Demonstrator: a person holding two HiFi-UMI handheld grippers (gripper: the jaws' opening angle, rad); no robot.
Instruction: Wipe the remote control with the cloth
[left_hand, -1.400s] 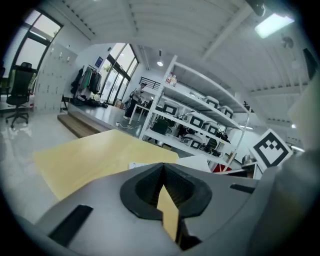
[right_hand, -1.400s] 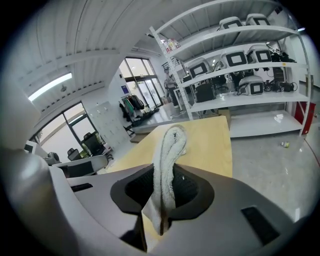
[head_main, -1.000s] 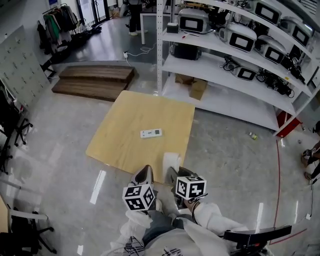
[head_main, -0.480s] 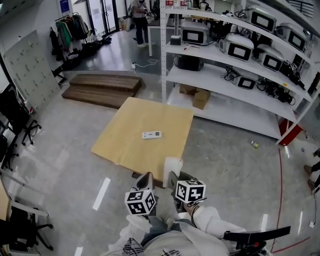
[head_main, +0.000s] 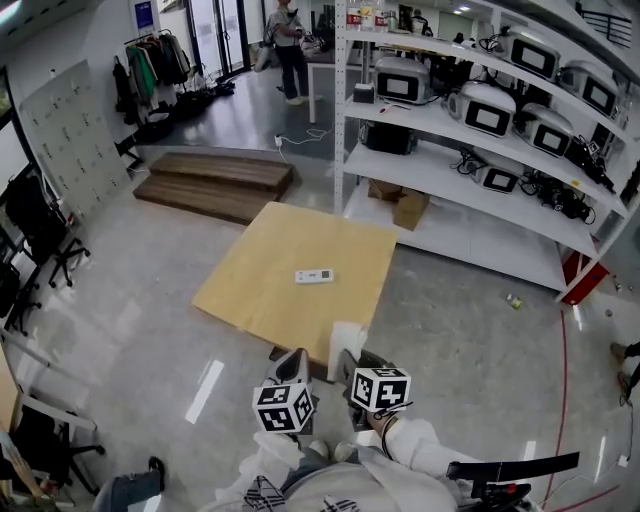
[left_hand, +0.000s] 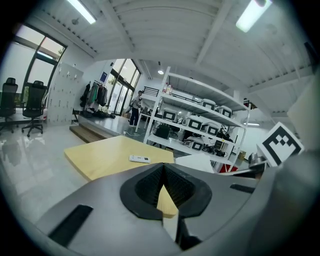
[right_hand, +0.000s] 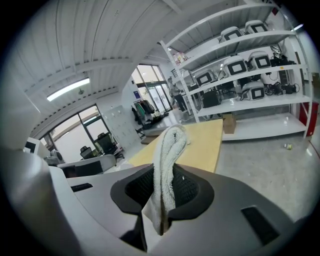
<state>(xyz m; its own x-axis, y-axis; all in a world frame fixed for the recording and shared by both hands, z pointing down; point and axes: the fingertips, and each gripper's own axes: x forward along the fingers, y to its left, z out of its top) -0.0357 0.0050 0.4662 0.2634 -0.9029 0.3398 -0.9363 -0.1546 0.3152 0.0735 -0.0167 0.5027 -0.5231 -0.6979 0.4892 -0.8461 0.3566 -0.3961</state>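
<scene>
Little had changed: the right gripper (right_hand: 162, 192) still pinched the cloth (right_hand: 169, 145), the left gripper (left_hand: 164, 189) stayed pressed together, and the remote control (head_main: 314, 276) lay seemingly untouched, well apart.

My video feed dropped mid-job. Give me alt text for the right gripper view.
The right gripper has its jaws shut on a folded white cloth that stands up between them. Beyond it lies a pale wooden table, with white shelving of equipment to the right.
</scene>
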